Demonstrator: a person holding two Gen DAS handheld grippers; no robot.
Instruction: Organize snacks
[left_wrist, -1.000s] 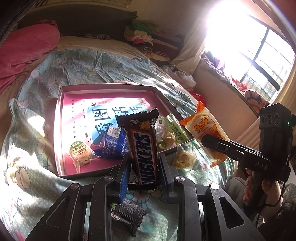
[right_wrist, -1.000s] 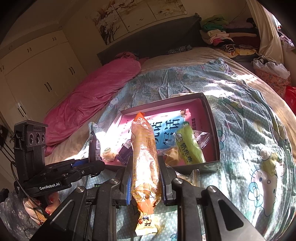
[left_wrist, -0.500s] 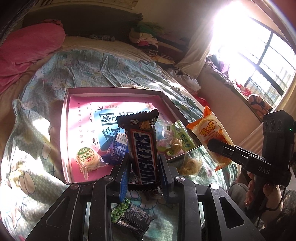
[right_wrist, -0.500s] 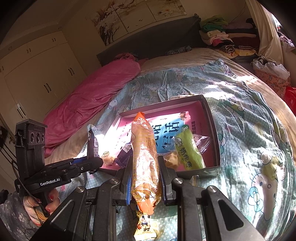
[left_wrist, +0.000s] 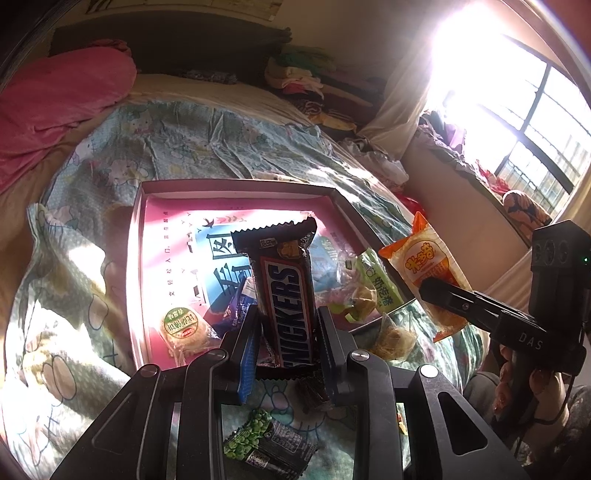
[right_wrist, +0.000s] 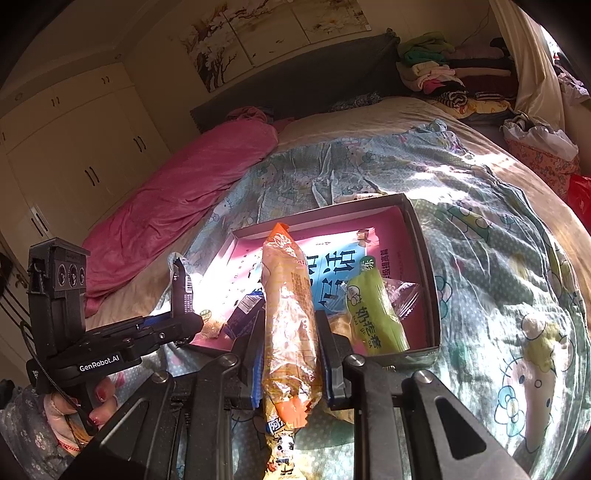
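My left gripper (left_wrist: 288, 325) is shut on a dark Snickers bar (left_wrist: 286, 295), held upright just above the near edge of the pink-lined shallow box (left_wrist: 147, 266) on the bed. In the right wrist view my right gripper (right_wrist: 291, 332) is shut on a long orange snack pack (right_wrist: 290, 306), also near the box's (right_wrist: 424, 266) front edge. Each gripper shows in the other's view: the right one (left_wrist: 443, 295) with the orange pack (left_wrist: 428, 266), the left one (right_wrist: 177, 325) with the bar edge-on. Inside the box lie a green packet (right_wrist: 373, 314), a blue packet (left_wrist: 236, 306) and a round cookie pack (left_wrist: 181, 325).
A green-and-black snack packet (left_wrist: 266, 443) and a clear wrapped pastry (left_wrist: 391, 336) lie on the cartoon bedsheet in front of the box. A small cartoon packet (right_wrist: 282, 450) lies under my right gripper. A pink duvet (right_wrist: 166, 206) lies at the left, folded clothes at the head.
The box has drifted a little to the right and lower in the left wrist view; the right gripper's view is almost unchanged. Both grips are the same.
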